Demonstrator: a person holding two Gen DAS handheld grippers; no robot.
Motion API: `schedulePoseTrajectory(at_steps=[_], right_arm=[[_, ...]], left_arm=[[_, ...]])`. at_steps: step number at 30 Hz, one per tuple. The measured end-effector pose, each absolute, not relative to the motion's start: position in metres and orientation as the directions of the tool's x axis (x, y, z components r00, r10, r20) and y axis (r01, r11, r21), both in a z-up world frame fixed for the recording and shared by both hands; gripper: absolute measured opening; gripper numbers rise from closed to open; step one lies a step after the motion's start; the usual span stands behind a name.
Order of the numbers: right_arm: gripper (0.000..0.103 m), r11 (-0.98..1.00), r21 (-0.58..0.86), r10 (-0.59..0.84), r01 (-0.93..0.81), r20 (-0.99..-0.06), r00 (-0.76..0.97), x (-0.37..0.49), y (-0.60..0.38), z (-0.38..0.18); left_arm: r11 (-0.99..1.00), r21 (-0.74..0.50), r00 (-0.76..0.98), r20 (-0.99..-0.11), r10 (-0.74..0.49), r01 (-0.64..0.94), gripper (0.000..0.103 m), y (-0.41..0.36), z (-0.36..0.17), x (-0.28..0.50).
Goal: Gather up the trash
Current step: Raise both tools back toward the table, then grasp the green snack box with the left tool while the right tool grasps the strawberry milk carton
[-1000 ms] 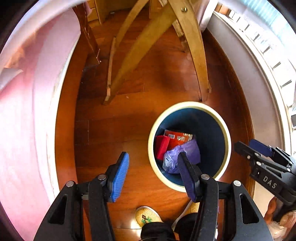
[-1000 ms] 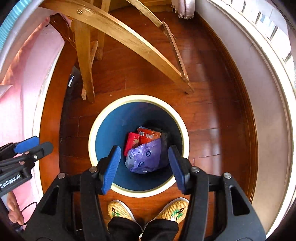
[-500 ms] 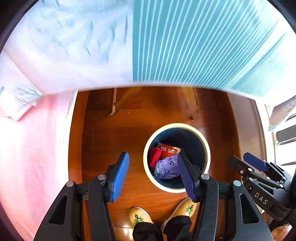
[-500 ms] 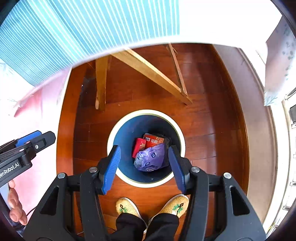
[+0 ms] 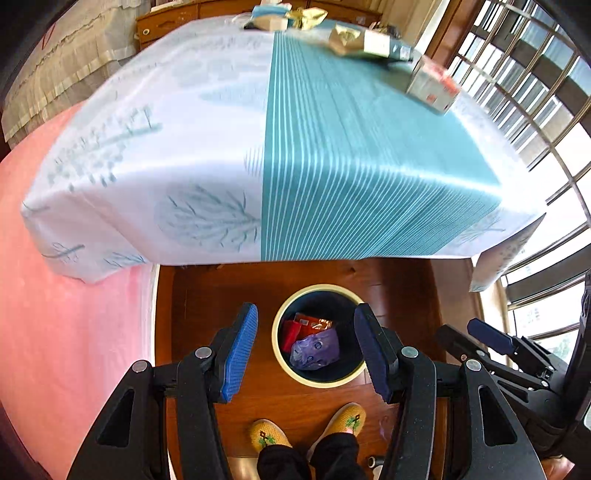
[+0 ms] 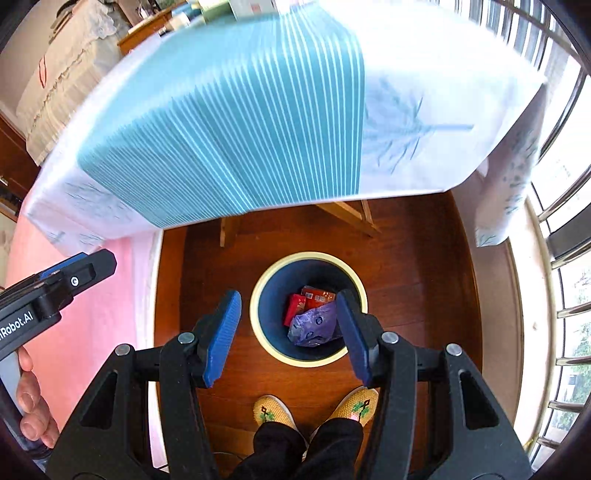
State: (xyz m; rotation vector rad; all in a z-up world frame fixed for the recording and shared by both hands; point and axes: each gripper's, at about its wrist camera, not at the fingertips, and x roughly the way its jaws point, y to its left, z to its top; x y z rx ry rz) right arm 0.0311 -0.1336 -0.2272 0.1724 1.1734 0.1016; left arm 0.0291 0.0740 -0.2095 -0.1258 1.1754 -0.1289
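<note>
Table w/ teal-striped cloth (image 5: pixel 369 155) now fills the upper half of both views, ahead of and above the fingers; a sec ago only its wooden legs and floor showed, so both tools have come up from bin level to about tabletop height. Wood floor (image 6: pixel 424 258) below, pink cover (image 5: pixel 66 314) off to the left gripper's left side. Bin (image 6: pixel 260 295) sits on the floor straight under the fingers, looks smaller than before, and already holds a purple bag (image 6: pixel 314 325) plus red wrappers (image 6: pixel 295 306). Left gripper (image 5: pixel 304 352): jaws roughly half open, nothing btwn the pads, holding nothing. Right gripper (image 6: pixel 288 332): same, part open and empty; it also shows at the left gripper's right edge. Judgement: a drop-off looks finished and the hands are heading back for more. More trash waits ahead on the far end of the table, well apart from both tools: a white-and-red box (image 5: pixel 432 86), a teal carton (image 5: pixel 384 48), gold wrappers (image 5: pixel 306 16), all blurred. Next likely a reach fwd across the cloth.
</note>
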Motion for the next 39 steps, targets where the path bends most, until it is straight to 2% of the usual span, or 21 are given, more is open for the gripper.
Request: schedulePoseTrajectory(at_steps=[11, 22, 30, 39], right_arm=[[0.051, 0.983, 0.186, 0.161, 0.005, -0.86, 0.484, 0.01, -0.109, -0.096], [0.051, 0.982, 0.188, 0.132, 0.028, -0.78, 0.611, 0.018, -0.1, -0.011], [0.053, 0.982, 0.182, 0.111, 0.045, -0.757, 0.644, 0.062, -0.108, 0.014], [0.054, 0.975, 0.206, 0.121, 0.08, -0.8, 0.588, 0.165, -0.137, -0.011]], left_arm=[[0.97, -0.199, 0.503, -0.83, -0.243, 0.139, 0.056, 0.107, -0.059, 0.015], [0.961, -0.174, 0.595, -0.757, -0.271, 0.215, 0.056, 0.14, 0.029, 0.025], [0.962, -0.144, 0.634, -0.727, -0.263, 0.234, 0.059, 0.137, 0.056, 0.06], [0.977, -0.094, 0.612, -0.766, -0.195, 0.194, 0.059, 0.102, 0.034, 0.139]])
